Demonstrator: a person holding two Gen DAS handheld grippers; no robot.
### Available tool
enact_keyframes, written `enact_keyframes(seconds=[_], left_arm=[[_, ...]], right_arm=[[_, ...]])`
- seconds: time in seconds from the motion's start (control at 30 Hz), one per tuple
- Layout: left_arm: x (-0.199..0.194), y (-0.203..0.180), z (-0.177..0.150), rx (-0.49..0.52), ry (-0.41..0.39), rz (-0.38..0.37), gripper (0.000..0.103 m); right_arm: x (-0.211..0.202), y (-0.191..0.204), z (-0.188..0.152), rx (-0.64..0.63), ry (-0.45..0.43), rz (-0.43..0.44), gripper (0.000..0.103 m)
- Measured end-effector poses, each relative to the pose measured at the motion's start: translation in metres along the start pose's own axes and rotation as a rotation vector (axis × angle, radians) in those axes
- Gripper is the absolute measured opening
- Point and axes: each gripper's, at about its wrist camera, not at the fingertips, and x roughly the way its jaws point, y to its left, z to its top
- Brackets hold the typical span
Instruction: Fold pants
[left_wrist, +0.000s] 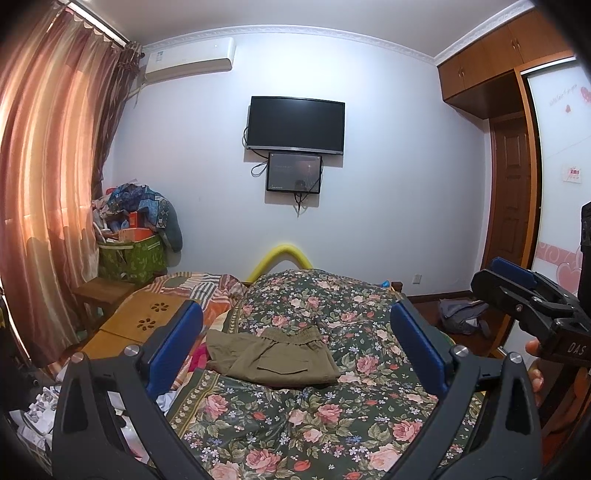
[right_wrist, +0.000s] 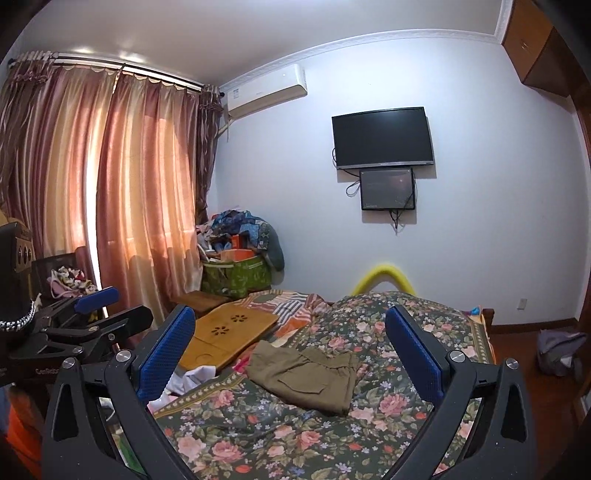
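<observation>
Olive pants (left_wrist: 275, 354) lie folded in a compact bundle on the floral bedspread (left_wrist: 295, 424). The left hand-held gripper (left_wrist: 295, 332) and right hand-held gripper (right_wrist: 290, 343) both hover above, fingers spread wide, gripping nothing.

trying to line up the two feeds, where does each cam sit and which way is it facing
Left wrist view: sits on the left gripper, looking along its open blue fingers over the floral bedspread at the olive pants; the right gripper and some fingers of a hand show at right.
Right wrist view: sits on the right gripper, facing the same way; the left gripper shows at left.
Shared: pants, bedspread, wall TV, curtains.
</observation>
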Motion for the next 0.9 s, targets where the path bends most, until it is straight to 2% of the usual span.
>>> enact_keyframes(seconds=[0.9], left_arm=[[0.012,-0.001,-0.002,-0.012,0.028,-0.032,0.103]], right_arm=[[0.001,-0.005,0.001,0.012,0.017,-0.006,0.102]])
